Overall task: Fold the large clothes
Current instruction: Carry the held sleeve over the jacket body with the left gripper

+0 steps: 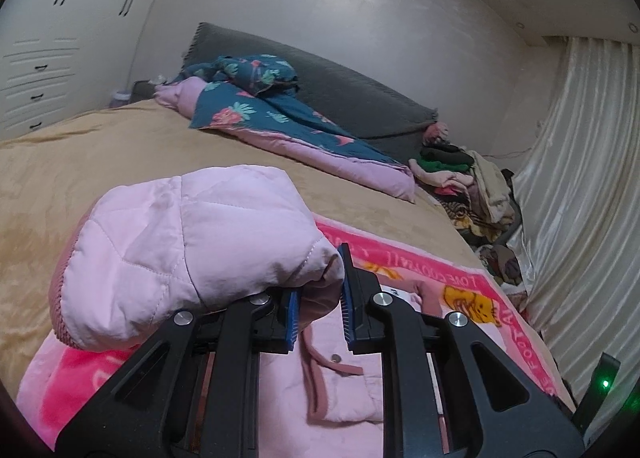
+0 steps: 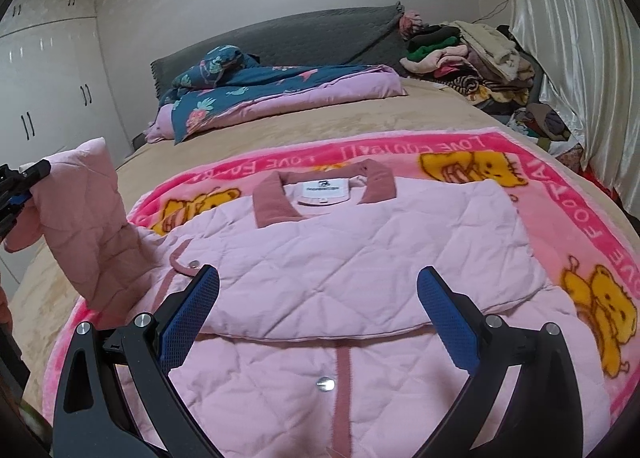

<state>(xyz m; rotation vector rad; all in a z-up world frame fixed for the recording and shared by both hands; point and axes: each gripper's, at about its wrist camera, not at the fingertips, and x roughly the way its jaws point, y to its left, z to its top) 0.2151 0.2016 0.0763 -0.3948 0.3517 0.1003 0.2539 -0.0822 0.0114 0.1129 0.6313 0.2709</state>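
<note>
Jacket (image 2: 360, 258), pink and quilted, lies spread front-up on the pink cartoon blanket (image 2: 560, 186), which serves as reference for all positions below.

Nearest, the right gripper (image 2: 316, 318) hovers over the lower front of the jacket, jaws standing wide apart with nothing between them; the snap placket (image 2: 342, 386) runs beneath it.

Just beyond, one fold is judged complete: a panel of the garment, apparently the sleeve side toward the blanket's right border, lies turned in flat across the chest, its edge forming a clean line across the body.

At the blanket's left edge, the other sleeve (image 1: 192, 250) is raised off the surface. The left gripper (image 1: 320, 310) is clamped on the fabric at the sleeve's end, pads pressed into it. This sleeve is judged mid-fold, not yet laid across the body.

Farther along the blanket, the collar (image 2: 276, 206) and its label (image 2: 322, 190) remain exposed and square.

Outstanding: lay the raised sleeve over the chest, then fold the body lengthwise, hem to collar. The hem is outside both views, so its condition cannot be confirmed.

Beyond the blanket, a floral quilt (image 2: 280, 94) and a clothes pile (image 2: 468, 54) occupy the head of the bed (image 2: 320, 120).
</note>
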